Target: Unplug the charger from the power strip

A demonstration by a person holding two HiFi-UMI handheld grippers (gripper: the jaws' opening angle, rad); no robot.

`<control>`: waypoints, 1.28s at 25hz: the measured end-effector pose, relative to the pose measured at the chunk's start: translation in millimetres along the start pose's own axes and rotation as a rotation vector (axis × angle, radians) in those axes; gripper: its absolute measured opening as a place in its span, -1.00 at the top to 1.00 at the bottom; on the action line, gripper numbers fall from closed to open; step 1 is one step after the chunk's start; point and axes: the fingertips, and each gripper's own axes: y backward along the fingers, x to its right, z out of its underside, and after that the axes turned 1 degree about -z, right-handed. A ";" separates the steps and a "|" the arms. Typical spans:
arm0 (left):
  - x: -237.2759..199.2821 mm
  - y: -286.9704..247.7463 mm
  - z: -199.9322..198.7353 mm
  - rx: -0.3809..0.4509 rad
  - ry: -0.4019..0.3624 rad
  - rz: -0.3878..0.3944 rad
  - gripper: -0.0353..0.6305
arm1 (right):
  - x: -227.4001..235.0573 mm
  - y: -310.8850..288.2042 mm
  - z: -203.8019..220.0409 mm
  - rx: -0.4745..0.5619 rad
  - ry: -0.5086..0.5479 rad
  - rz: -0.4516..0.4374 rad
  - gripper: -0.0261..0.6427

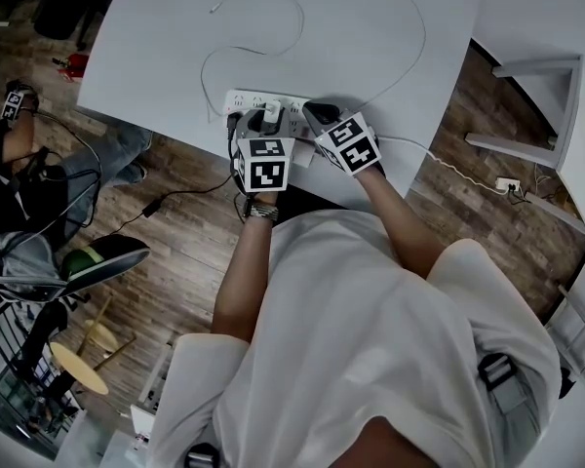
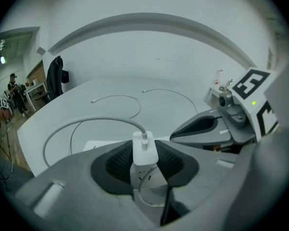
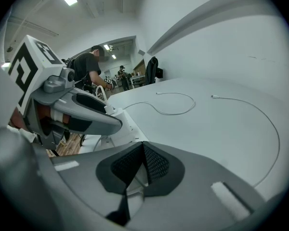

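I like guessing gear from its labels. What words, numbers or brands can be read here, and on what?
No words or numbers can be read anywhere.
Left cube, right cube: square patterns, not letters.
Power strip: any marks too small to read.

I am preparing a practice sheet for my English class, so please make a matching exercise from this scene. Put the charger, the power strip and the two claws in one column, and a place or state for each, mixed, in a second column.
Column one:
1. charger
2. power strip
3. left claw
4. right claw

Column two:
a. shut, with nothing between its pads
b. lies on the table, near its edge
c. stands upright on the strip, with a cable in its top
d. shut on the charger

Pairs: 1-c, 2-b, 3-d, 4-a.
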 end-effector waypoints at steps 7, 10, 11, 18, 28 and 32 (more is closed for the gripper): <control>-0.2 1.7 1.4 0.016 0.128 0.076 0.47 | 0.5 1.1 1.2 0.004 -0.004 -0.005 0.91; -0.2 1.2 0.0 0.014 0.155 0.109 0.46 | 1.9 1.0 1.2 0.006 -0.004 -0.004 0.91; 0.0 2.3 -0.3 0.014 0.160 0.112 0.46 | 1.5 1.6 1.0 0.007 -0.004 -0.003 0.91; 2.2 5.5 -0.9 0.013 0.176 0.131 0.46 | 0.6 4.4 1.0 0.015 0.001 -0.003 0.91; 0.5 1.2 2.8 -0.036 0.008 0.031 0.47 | 1.1 -1.3 1.4 0.016 -0.008 -0.012 0.91; -0.6 1.0 -0.4 -0.031 0.016 0.035 0.47 | 1.7 -1.4 -0.9 0.017 -0.006 -0.008 0.91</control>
